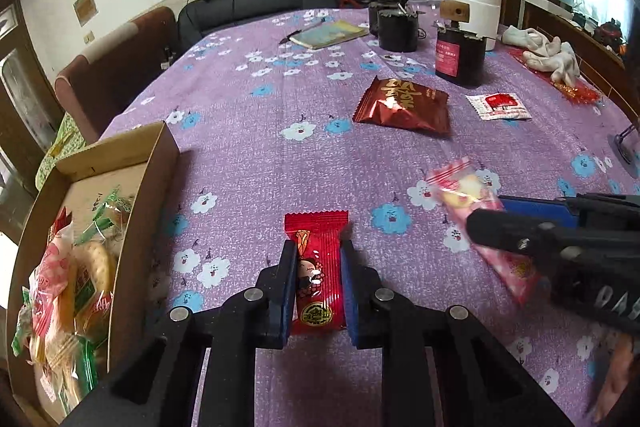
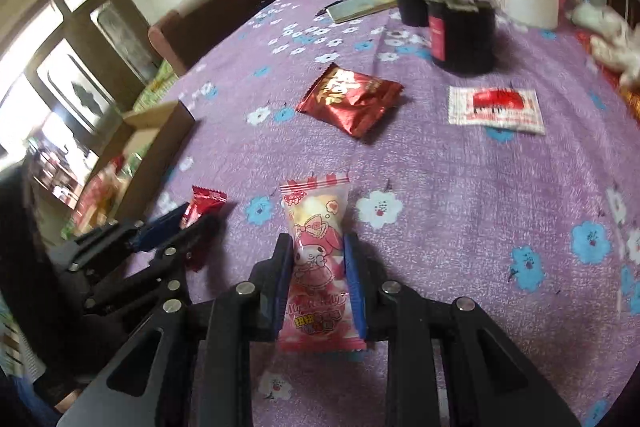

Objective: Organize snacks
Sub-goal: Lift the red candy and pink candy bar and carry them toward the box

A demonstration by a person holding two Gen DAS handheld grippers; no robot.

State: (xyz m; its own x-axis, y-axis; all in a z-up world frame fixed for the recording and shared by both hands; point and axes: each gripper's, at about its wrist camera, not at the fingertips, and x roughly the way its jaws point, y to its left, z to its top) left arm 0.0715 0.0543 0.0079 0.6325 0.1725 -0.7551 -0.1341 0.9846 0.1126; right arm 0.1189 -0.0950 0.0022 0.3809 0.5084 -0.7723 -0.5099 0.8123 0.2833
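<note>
My left gripper (image 1: 316, 253) is shut on a red snack packet (image 1: 316, 259) just above the purple tablecloth. My right gripper (image 2: 316, 247) is shut on a pink My Melody snack packet (image 2: 316, 259); it shows at the right of the left wrist view (image 1: 472, 211). The left gripper and its red packet (image 2: 202, 209) show at the left of the right wrist view. A cardboard box (image 1: 154, 163) with several snacks inside stands at the left. A dark red foil bag (image 1: 402, 103) and a white-and-red sachet (image 1: 498, 105) lie farther out on the table.
A dark jar with a pink label (image 1: 460, 57), black cups (image 1: 398, 29), a white container (image 1: 478, 13), a notebook (image 1: 332, 34) and white gloves (image 1: 548, 55) sit at the far end. A brown chair (image 1: 116, 67) stands beyond the box.
</note>
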